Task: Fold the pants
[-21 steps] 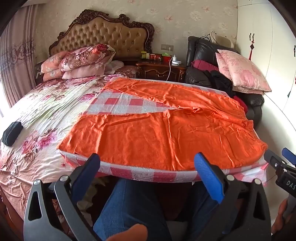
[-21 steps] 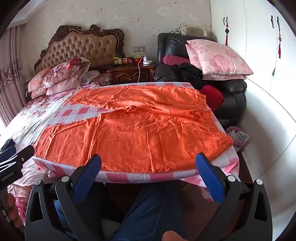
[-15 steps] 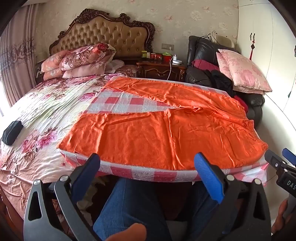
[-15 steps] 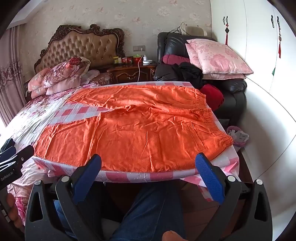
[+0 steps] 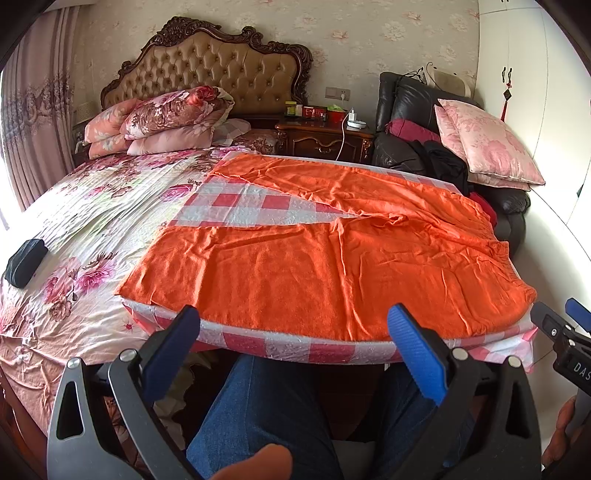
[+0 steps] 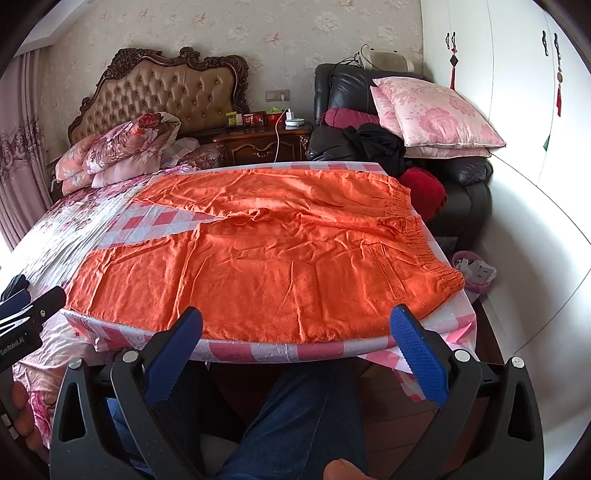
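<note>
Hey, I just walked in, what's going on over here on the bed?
A seated person holds a two-finger gripper in each hand, facing a pair of bright orange fabric pants spread flat on a red-and-white checked board on the floral bed. The left gripper and right gripper are both open, short of the near edge, touching nothing. The waistband lies right, legs left. No fold has been made yet.

Floral-papered wall, tufted carved headboard, dark wooden nightstand, black leather armchair, white wardrobe
</note>
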Motion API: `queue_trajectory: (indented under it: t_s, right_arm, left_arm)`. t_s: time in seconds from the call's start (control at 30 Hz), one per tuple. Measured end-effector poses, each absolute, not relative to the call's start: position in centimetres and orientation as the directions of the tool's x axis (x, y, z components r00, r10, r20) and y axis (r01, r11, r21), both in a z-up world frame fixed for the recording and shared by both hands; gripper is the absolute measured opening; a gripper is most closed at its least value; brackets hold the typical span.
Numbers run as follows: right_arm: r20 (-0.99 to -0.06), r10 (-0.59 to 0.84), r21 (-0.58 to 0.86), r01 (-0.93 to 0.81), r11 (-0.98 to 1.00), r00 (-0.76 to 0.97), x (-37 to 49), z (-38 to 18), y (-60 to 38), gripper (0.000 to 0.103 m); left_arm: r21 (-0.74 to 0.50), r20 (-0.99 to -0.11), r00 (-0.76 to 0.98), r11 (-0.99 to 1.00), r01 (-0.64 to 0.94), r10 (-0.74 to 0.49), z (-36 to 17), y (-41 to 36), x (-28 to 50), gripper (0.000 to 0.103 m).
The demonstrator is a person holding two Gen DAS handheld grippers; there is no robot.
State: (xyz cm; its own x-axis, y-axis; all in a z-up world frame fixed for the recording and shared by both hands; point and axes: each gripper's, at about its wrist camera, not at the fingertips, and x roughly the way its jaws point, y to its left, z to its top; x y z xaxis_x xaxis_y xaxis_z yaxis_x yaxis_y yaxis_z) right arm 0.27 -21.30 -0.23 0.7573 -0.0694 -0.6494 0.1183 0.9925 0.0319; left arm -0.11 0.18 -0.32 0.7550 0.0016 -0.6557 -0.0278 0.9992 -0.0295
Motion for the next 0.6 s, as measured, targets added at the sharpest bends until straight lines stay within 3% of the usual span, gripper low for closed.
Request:
queue_trajectory:
  t_s: [0.6]
  right_arm:
    - [-0.649, -0.069, 0.029, 0.115, 0.993, 0.758, 0.42, 0.13, -21.14, 0.098]
  left_arm:
    - [-0.031, -0.655, 0.755, 0.999, -0.028, 0.001, -0.25, 0.33, 0.00, 0.102]
